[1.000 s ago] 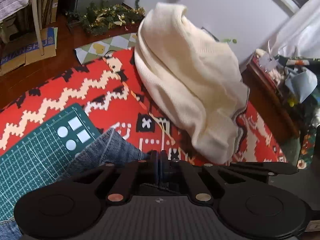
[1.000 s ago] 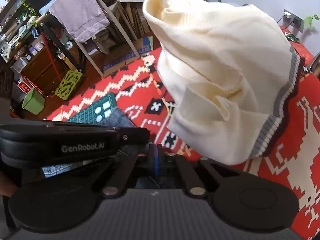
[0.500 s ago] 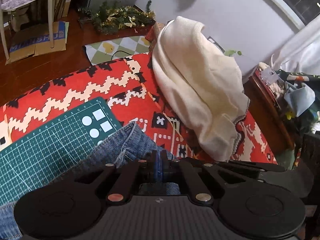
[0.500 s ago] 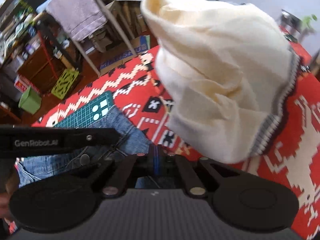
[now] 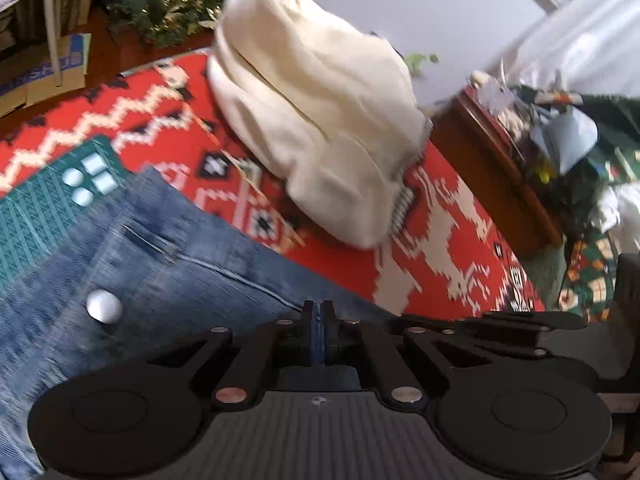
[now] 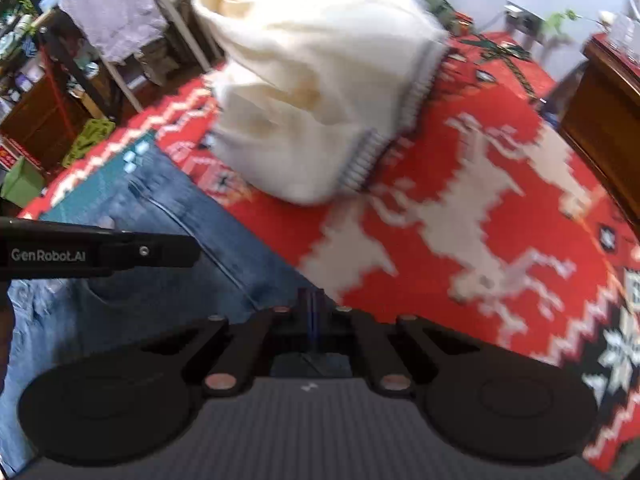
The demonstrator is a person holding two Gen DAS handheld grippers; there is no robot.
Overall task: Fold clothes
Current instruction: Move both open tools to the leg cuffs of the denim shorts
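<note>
Left wrist view, left to right: green cutting mat (image 5: 36, 204) at centre left; jeans (image 5: 160, 264) spread from lower left toward bottom centre, metal button (image 5: 104, 306) near left edge; cream sweater (image 5: 320, 120) heaped at upper centre on red patterned rug (image 5: 460, 216); wooden cabinet (image 5: 500, 168) at right.

Left gripper (image 5: 318, 320): jaws together, clamped on blue denim edge of jeans at bottom centre.

Right wrist view, left to right: left gripper body at centre left, above jeans; jeans running diagonally from lower left up to centre left; sweater at upper centre, apart from jeans.

Right gripper (image 6: 314, 312): jaws together, thin blue edge between them, apparently pinching same jeans edge.

Key relation: jeans extending away and leftward from both grippers, long axis diagonal toward upper left. Grips close together on one edge; left gripper nearer the bulk of the fabric. Probable next step: carry held edge along that axis to fold.
</note>
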